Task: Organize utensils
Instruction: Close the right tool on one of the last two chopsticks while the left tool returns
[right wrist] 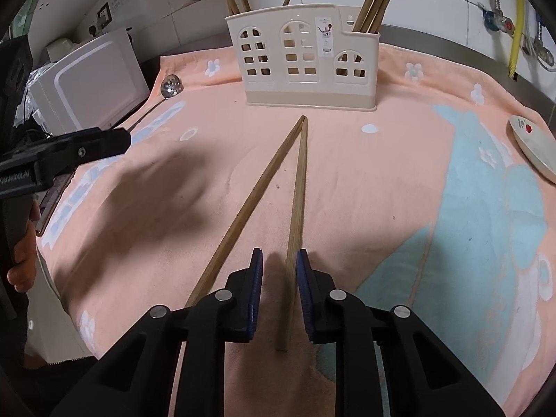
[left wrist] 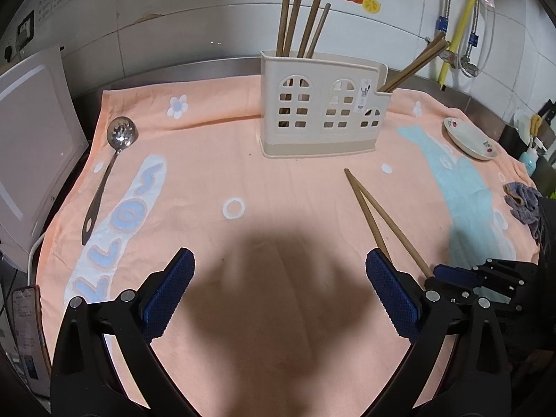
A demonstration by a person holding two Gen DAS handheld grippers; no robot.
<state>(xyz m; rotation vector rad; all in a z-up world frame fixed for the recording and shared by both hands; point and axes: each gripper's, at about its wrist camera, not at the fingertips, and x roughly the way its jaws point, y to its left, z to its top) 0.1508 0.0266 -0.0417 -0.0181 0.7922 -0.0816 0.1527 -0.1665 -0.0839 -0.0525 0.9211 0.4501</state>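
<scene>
My left tool hangs wide open over the peach towel, the beige utensil holder standing ahead with chopsticks upright, a slotted spoon lying left, and two loose chopsticks lying right, meeting at their far tips

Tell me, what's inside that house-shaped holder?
Wooden chopsticks stand inside the utensil holder: four chopsticks at its left end, more chopsticks leaning out at its right. Their lower ends are mostly covered by its walls.
</scene>
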